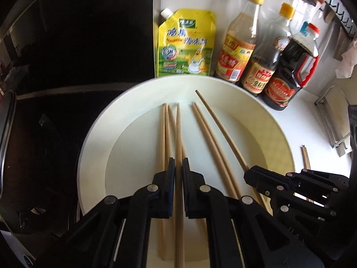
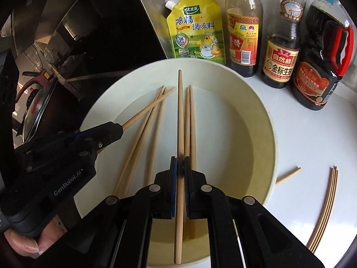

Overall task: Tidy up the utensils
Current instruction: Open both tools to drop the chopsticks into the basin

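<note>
A large cream plate (image 1: 93,156) (image 2: 252,116) sits on the white counter with several wooden chopsticks lying in it (image 1: 212,138) (image 2: 142,138). My left gripper (image 1: 178,163) is shut on one chopstick (image 1: 178,134) held over the plate; it also shows in the right wrist view (image 2: 118,129) at the left with its chopstick (image 2: 149,108). My right gripper (image 2: 180,163) is shut on another chopstick (image 2: 180,111); it shows in the left wrist view (image 1: 250,172) at the right, holding its chopstick (image 1: 221,125).
A yellow seasoning pouch (image 1: 186,44) (image 2: 197,29) and three sauce bottles (image 1: 238,40) (image 2: 281,44) stand behind the plate. More chopsticks (image 2: 325,207) lie on the counter to the right. A black stove with a pot lid (image 2: 38,109) is at the left.
</note>
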Demonstrator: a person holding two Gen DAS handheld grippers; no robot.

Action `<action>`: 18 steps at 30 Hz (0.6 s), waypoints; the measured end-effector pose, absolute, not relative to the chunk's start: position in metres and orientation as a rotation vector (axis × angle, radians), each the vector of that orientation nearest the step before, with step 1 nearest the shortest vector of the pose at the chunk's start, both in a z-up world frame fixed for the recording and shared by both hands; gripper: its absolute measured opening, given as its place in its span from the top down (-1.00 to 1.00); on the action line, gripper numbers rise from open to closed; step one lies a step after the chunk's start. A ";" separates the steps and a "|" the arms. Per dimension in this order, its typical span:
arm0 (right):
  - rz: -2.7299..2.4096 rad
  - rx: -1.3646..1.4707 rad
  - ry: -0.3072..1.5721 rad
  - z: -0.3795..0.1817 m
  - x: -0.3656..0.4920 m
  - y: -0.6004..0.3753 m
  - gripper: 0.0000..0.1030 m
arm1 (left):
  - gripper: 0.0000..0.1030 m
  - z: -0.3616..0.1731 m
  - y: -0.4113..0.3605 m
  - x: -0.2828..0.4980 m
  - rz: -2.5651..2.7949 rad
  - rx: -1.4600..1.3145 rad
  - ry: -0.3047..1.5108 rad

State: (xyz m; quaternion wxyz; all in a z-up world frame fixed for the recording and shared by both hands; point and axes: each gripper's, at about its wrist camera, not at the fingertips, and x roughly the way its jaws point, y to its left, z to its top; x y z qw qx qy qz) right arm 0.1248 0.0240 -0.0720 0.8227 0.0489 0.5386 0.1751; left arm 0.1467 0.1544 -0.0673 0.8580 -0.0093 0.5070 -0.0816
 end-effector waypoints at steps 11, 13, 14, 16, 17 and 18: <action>0.313 0.150 1.096 -0.063 0.114 0.004 0.45 | -0.19 -0.061 0.177 0.146 -0.107 -0.074 1.043; 0.312 0.152 1.091 -0.061 0.108 0.002 0.45 | -0.24 -0.059 0.176 0.143 -0.104 -0.068 1.041; 0.312 0.151 1.088 -0.060 0.106 0.002 0.45 | -0.25 -0.058 0.175 0.140 -0.105 -0.066 1.041; 0.310 0.148 1.085 -0.058 0.100 0.000 0.45 | -0.25 -0.056 0.173 0.134 -0.105 -0.062 1.042; 0.308 0.147 1.083 -0.057 0.097 -0.001 0.45 | -0.25 -0.055 0.172 0.131 -0.103 -0.058 1.045; 0.306 0.148 1.082 -0.056 0.093 -0.002 0.45 | -0.25 -0.054 0.171 0.128 -0.102 -0.055 1.047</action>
